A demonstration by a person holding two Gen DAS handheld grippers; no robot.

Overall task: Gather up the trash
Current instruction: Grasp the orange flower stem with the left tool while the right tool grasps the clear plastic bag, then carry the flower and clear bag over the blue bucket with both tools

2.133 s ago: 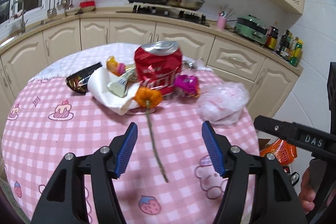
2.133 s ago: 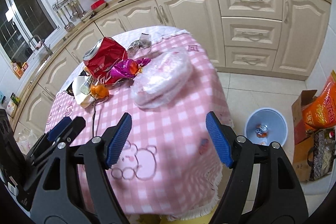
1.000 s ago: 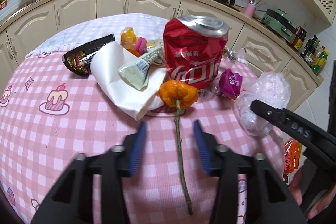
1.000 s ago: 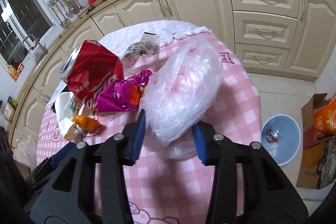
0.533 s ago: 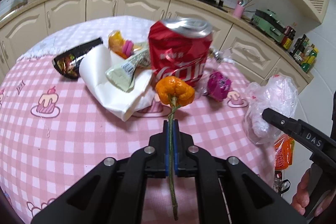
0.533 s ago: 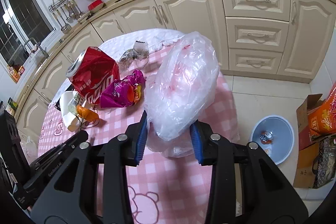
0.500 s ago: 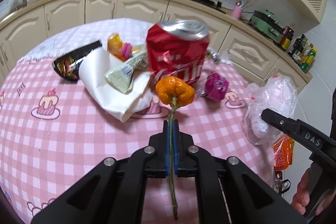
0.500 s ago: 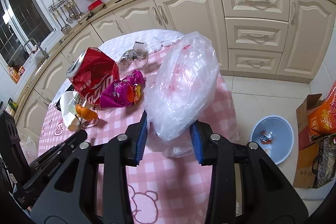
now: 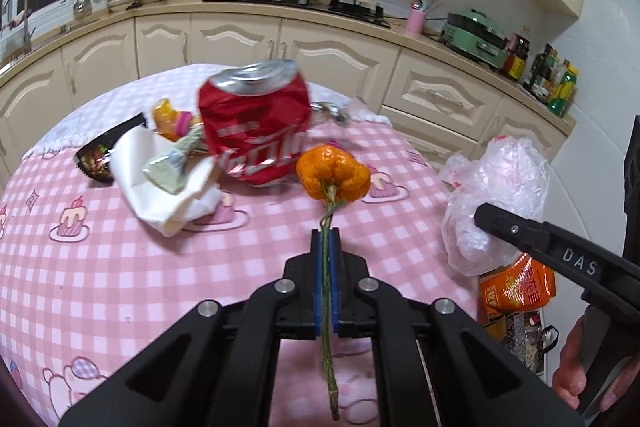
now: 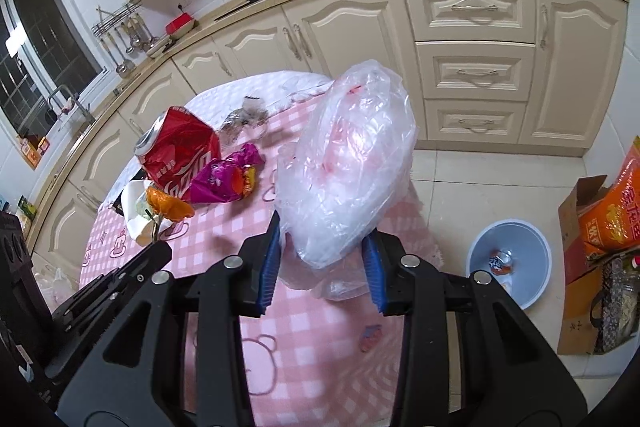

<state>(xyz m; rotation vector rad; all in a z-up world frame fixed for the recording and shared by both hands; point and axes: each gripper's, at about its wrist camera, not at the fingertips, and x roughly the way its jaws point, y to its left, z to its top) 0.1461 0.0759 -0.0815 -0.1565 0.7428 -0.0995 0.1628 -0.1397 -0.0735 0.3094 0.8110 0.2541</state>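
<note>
My left gripper (image 9: pixel 326 239) is shut on the green stem of a wilted orange flower (image 9: pixel 332 173), held lifted above the pink checked tablecloth (image 9: pixel 100 267). Behind it stand a dented red soda can (image 9: pixel 254 125), crumpled white paper (image 9: pixel 160 179) and a dark snack wrapper (image 9: pixel 100 157). My right gripper (image 10: pixel 324 259) is shut on a crumpled clear plastic bag (image 10: pixel 352 163), raised off the table near its right edge. The can (image 10: pixel 180 151), a purple wrapper (image 10: pixel 224 179) and the flower (image 10: pixel 168 205) show to its left. The bag (image 9: pixel 496 195) also appears in the left wrist view.
A pale blue bin (image 10: pixel 508 259) with a crushed can inside stands on the tiled floor right of the table. A cardboard box with an orange bag (image 10: pixel 608 219) sits beside it. Cream kitchen cabinets (image 10: pixel 472 59) run behind. A hand (image 9: pixel 580 375) holds the right gripper's handle.
The left gripper closed on the flower stem and lifted the flower off the cloth. The right gripper raised the plastic bag off the table and drew back toward the table's edge.
</note>
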